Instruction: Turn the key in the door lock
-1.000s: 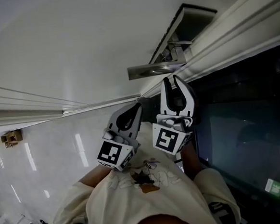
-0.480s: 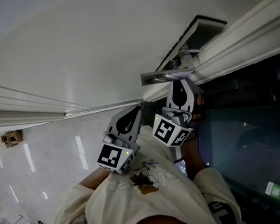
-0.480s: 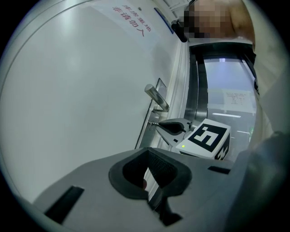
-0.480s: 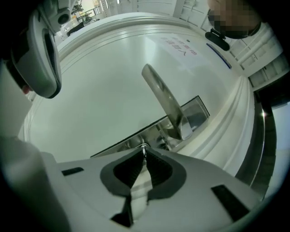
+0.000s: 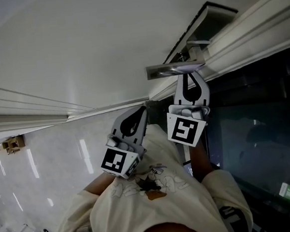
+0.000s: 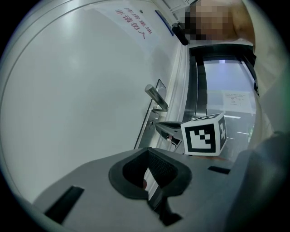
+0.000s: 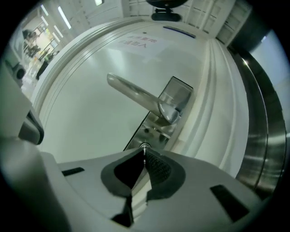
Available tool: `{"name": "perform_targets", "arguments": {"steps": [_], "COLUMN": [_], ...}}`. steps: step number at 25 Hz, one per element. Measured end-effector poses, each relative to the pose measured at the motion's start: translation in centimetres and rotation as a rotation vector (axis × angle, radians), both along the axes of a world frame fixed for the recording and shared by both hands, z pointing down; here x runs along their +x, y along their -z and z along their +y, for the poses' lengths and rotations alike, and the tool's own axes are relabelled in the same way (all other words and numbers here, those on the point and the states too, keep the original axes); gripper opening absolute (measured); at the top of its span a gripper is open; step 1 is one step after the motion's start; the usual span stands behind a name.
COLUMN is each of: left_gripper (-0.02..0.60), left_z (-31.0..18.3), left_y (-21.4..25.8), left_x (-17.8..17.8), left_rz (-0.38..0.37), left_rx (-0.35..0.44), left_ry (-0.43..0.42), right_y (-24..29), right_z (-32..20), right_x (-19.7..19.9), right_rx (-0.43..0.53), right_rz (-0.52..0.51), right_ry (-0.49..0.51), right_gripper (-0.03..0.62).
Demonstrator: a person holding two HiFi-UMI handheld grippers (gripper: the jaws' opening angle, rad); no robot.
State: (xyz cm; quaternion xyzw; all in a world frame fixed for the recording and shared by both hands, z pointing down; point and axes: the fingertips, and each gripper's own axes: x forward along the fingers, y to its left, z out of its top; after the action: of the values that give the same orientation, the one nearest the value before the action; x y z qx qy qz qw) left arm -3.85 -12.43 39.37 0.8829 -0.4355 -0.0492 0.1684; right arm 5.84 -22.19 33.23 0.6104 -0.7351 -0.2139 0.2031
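Note:
A white door carries a metal lever handle (image 5: 174, 69) (image 7: 136, 95) on a steel lock plate (image 7: 156, 124). Just under the lever, the small key (image 7: 144, 148) sticks out of the lock. My right gripper (image 5: 188, 76) (image 7: 144, 153) points at the lock. Its jaws are closing, and the pads meet on the thin key between them. In the left gripper view the right gripper's jaws (image 6: 162, 128) reach the plate below the handle (image 6: 156, 97). My left gripper (image 5: 144, 108) (image 6: 147, 151) hangs back to the left of the lock, shut, holding nothing.
White frame mouldings (image 5: 248, 30) run beside the lock, with a dark glass panel (image 5: 256, 129) to their right. A printed notice (image 7: 138, 41) is stuck high on the door. Glossy floor (image 5: 39, 166) lies at the left, with a small brown object (image 5: 11, 143) on it.
The right gripper's jaws went from wide open to closed at the lock under the handle, and it rolled a little. The left gripper stayed where it was.

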Motion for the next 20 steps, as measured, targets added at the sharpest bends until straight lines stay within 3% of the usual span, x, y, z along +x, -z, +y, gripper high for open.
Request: {"name": "perform_targets", "arguments": {"steps": [6,12,20], "left_gripper": [0.005,0.005,0.005], "left_z": [0.2,0.7,1.2], "left_y": [-0.1,-0.5,-0.7], "left_x": [0.6,1.0,0.7], "left_rz": [-0.002,-0.001,-0.006], "left_rx": [-0.008,-0.022,-0.025], "left_ry": [-0.014,-0.027,-0.023], "right_y": [0.3,0.3,0.2], "right_z": [-0.1,-0.2,-0.3], "right_x": [0.4,0.6,1.2], "right_rx": [-0.065,-0.105,-0.205], "right_rz": [-0.28,-0.477,-0.9], "right_ry": [0.053,0.097,0.168], "right_gripper": [0.015,0.015,0.02]}}
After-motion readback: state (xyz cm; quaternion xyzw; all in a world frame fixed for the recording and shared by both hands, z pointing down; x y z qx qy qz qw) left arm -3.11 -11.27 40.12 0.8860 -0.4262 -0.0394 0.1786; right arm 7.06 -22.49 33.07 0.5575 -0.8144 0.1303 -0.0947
